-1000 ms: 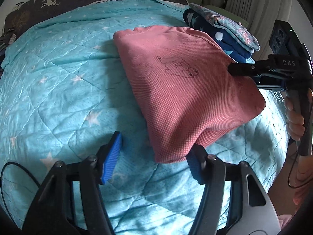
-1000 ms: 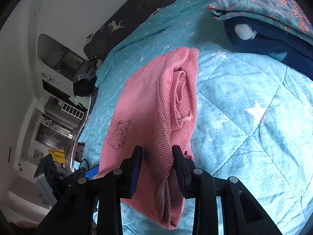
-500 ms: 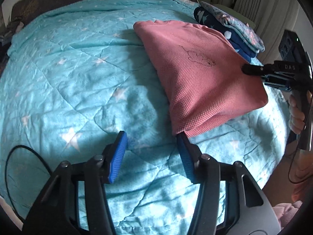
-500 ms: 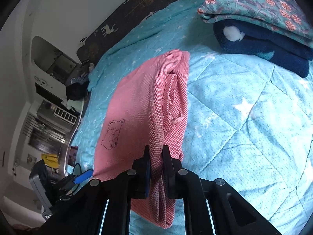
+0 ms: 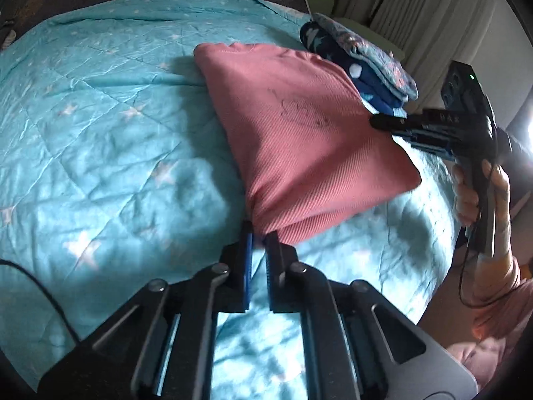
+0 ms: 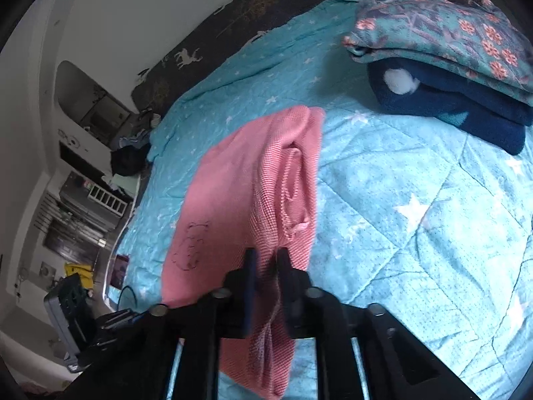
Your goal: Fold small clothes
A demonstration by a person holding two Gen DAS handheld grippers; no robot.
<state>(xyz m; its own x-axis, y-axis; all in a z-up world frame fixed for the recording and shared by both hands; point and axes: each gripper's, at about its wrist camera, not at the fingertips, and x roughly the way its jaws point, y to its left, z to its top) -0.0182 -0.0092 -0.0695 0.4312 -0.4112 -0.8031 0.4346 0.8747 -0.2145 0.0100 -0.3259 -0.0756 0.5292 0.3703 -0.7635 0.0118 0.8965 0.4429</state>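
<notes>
So this is right at the grab-both-corners step: the pink garment [image 5: 299, 140] lies on the teal quilt [image 5: 100, 116], already folded down to a rough rectangle, and both claws are clenched on it. The left gripper [image 5: 259, 236] has just snapped closed on the near corner, blue pads pinching the cloth, and the right gripper [image 6: 265, 260] has closed onto the layered edge on the opposite side, a bunch of fabric squeezed between its jaws. My guess is the next move is a lift and carry-over to make one more fold, which needs both hands rising together so the layers don't slide apart. The fabric is a waffle-ish knit, soft and floppy, with a little bear outline [image 6: 190, 246] drawn on top; from the right wrist view you can see rolled hems tucked inside. The quilt is crinkly, stitched in diamonds, with pale stars. A folded stack [image 6: 449, 66], floral piece over navy fleece, sits just beyond.
</notes>
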